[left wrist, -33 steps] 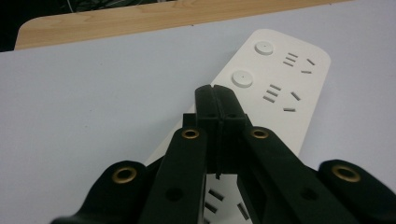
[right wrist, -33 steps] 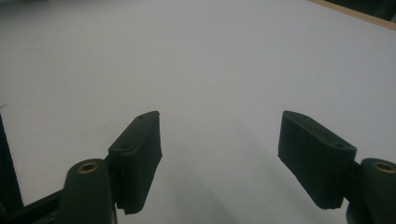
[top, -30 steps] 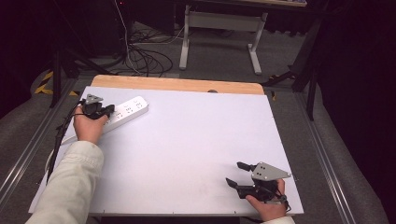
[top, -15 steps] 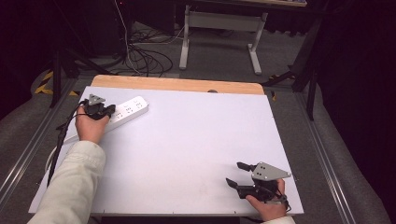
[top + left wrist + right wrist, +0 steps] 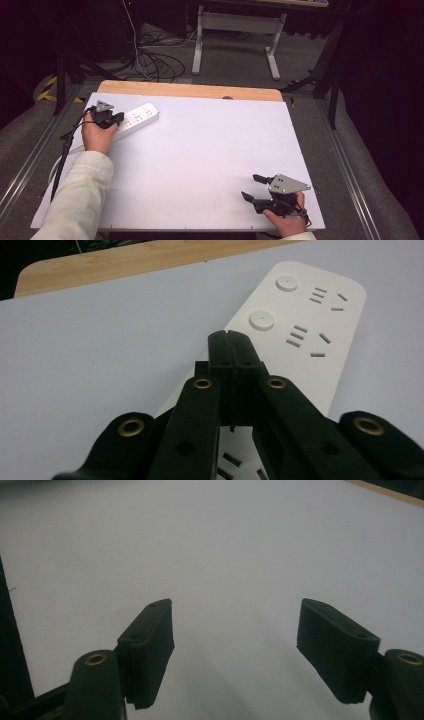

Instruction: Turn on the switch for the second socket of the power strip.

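A white power strip [image 5: 141, 116] lies at the table's far left, with round buttons and socket slots on top [image 5: 305, 335]. My left gripper [image 5: 119, 118] is over the strip's near end, held by a hand in a pale sleeve. Its jaws are shut with nothing between them [image 5: 231, 338], and the tips stop just short of a round button [image 5: 261, 320]. Whether they touch the strip I cannot tell. My right gripper [image 5: 249, 185] rests near the front right corner, open [image 5: 235, 645] over bare white table, with nothing between its pads.
The white tabletop [image 5: 200, 145] has a wooden strip [image 5: 190, 91] along its far edge. A black cable [image 5: 62, 150] trails from the left gripper over the left edge. Beyond the table are floor cables [image 5: 150, 62] and a desk frame [image 5: 240, 35].
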Tool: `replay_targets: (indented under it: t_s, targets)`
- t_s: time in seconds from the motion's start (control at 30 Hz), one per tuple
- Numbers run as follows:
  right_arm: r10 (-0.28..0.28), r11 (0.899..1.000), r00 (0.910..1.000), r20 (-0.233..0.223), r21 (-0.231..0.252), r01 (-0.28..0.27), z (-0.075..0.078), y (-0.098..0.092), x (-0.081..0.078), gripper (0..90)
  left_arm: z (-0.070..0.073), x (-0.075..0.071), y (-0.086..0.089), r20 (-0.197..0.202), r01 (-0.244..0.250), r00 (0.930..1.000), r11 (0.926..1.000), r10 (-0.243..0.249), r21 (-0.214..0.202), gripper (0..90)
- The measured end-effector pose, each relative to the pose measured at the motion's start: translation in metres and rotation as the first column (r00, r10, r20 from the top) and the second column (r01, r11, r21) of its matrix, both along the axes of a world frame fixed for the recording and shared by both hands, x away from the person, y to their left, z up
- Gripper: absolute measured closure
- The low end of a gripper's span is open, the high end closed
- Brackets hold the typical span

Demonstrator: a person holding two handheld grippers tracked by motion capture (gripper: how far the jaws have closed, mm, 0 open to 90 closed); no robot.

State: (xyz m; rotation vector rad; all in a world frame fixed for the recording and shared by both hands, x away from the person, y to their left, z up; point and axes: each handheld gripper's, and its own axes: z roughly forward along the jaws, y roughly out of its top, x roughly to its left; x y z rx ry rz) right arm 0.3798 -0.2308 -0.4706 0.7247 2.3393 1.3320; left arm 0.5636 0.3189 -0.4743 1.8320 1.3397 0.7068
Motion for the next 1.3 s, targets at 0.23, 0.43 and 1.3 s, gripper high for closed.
replay_targets:
  t_s: [0.23, 0.43, 1.3]
  targets:
    - [0.004, 1.000, 1.0000, -0.002, -0.004, -0.004, -0.0004, -0.0002, -0.0001, 31.4, -0.0002, 0.0016, 0.0006, -0.008, -0.014, 0.9999, 0.9998, 0.013, -0.012, 89.9]
    - [0.004, 1.000, 1.0000, -0.001, -0.005, -0.004, -0.0008, 0.0000, 0.0002, 31.5, -0.0014, 0.0024, 0.0009, -0.003, -0.018, 0.9998, 0.9997, 0.018, -0.014, 90.0]
    - [0.002, 1.000, 1.0000, -0.003, -0.003, -0.002, -0.0008, -0.0009, -0.0009, 31.4, 0.0033, 0.0056, -0.0056, -0.047, -0.044, 0.9978, 0.9985, 0.046, 0.033, 90.0]
